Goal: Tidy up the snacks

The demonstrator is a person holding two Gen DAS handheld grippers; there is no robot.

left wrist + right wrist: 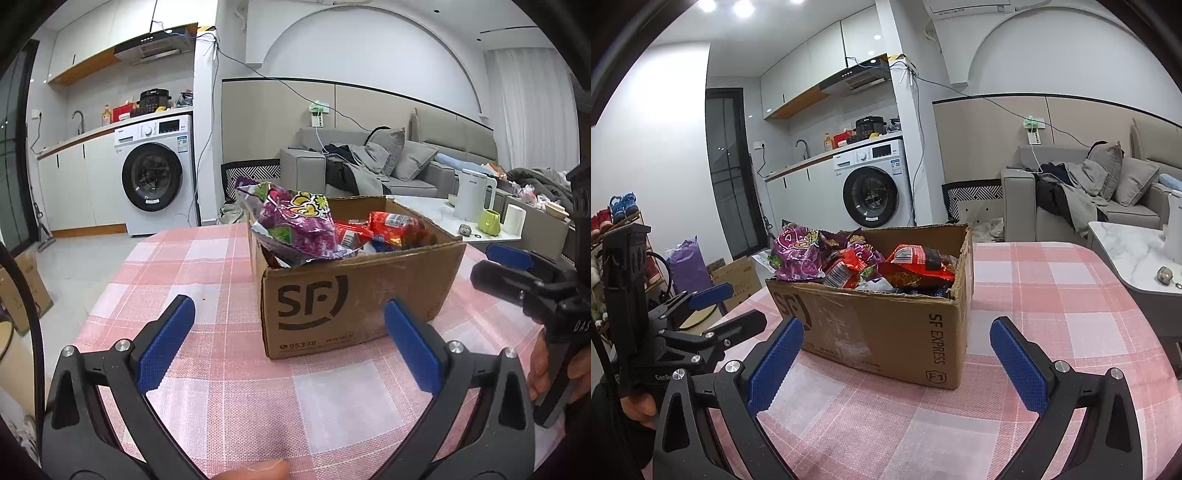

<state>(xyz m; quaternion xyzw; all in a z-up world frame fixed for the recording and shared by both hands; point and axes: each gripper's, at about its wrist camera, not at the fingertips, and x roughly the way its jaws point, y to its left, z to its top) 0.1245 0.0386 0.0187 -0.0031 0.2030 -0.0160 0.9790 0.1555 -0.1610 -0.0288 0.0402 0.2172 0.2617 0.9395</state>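
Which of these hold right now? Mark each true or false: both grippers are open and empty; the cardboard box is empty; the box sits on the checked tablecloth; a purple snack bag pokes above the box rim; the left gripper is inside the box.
1. The left gripper and right gripper are open and empty. True.
2. The cardboard box is empty. False: snack bags fill it.
3. The box sits on the checked tablecloth. True.
4. A purple snack bag pokes above the rim. True.
5. The left gripper is inside the box. False: it is in front of it, above the cloth.
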